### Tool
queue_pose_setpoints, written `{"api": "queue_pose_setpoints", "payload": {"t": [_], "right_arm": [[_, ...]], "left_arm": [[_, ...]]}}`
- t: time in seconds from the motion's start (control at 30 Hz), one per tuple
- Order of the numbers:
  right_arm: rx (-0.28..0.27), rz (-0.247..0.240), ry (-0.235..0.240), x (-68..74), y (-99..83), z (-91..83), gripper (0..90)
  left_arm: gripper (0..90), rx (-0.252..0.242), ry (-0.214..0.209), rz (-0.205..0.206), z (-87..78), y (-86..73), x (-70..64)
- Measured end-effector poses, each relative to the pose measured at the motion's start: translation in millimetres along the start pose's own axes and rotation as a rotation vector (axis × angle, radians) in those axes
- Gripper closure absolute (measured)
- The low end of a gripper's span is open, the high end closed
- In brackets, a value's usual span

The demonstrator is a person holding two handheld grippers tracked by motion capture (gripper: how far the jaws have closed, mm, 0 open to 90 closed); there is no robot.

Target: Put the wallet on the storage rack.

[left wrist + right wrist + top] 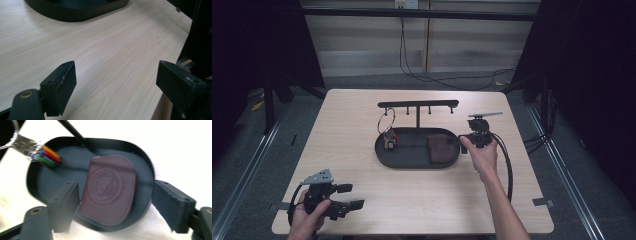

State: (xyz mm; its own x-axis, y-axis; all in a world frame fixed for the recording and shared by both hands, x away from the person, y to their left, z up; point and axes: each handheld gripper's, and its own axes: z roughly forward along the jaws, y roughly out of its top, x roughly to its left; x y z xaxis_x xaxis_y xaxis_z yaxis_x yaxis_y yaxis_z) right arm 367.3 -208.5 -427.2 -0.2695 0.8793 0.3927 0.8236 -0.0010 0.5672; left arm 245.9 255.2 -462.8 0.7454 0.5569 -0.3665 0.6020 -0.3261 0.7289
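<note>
Two claws, one tray, one pouch, one key bunch on a wooden table (362,120).

Right claw (113,207) was wide open w/ nothing gripped, jaws straddling the near end of the dark oval tray (146,165); the one maroon pouch (110,192) lay flat in the tray right btwn & just beyond the jaws, embossed round seal up. One bunch of keys (45,155) w/ coloured tags sat further ahead & to the claw's left, in the same tray, hung off a wire ring (386,121) from the tray's T-shaped rack (418,104). Left claw (115,85) was also spread open & empty, over bare wood at the table's near corner, tray edge well ahead of it. One hand (481,155) held the right claw, the other hand (307,216) the left.
</note>
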Motion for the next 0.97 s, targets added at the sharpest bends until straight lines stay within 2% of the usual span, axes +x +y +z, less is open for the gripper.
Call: {"api": "queue_pose_setpoints", "payload": {"t": [0.17, 0.23, 0.33, 0.43, 0.5, 0.67, 0.73, 0.87, 0.97], "right_arm": [[-0.008, -0.005, -0.007, -2.2, -9.2, -4.9, 20.2], [-0.028, -0.011, 0.008, -2.3, -16.4, -8.2, 20.4], [-0.058, -0.044, 0.01, -0.3, -32.7, -15.6, 18.8], [-0.059, -0.077, -0.02, 1.3, -49.9, -23.3, 18.3], [-0.069, -0.067, -0.008, -0.3, -59.5, -29.6, 18.4], [-0.11, -0.07, -0.036, -7.5, -85.4, -41.7, 19.2], [-0.113, -0.054, -0.047, -11.6, -95.3, -43.2, 19.2], [-0.117, -0.045, -0.047, -14.6, -103.0, -41.5, 19.4], [-0.126, -0.059, -0.059, -11.8, -103.6, -40.9, 19.5]], "left_arm": [[16.7, 0.003, 0.009, -0.021, 1.0, 1.0, 1.8], [16.7, 0.001, 0.01, -0.024, 0.8, 1.0, 2.0], [16.7, 0.003, 0.016, -0.029, 0.8, 0.9, 3.2], [17.0, 0.004, 0.017, -0.031, 0.8, 1.1, 3.8], [17.0, 0.002, 0.021, -0.034, 1.1, 1.2, 3.3], [17.3, -0.002, 0.034, -0.044, 0.8, 1.1, 4.7], [17.3, -0.002, 0.04, -0.053, 1.3, 1.6, 6.1], [17.2, -0.014, 0.035, -0.061, 0.1, 1.8, 6.2], [17.2, -0.017, 0.036, -0.058, -1.6, 1.1, 7.0]]}}
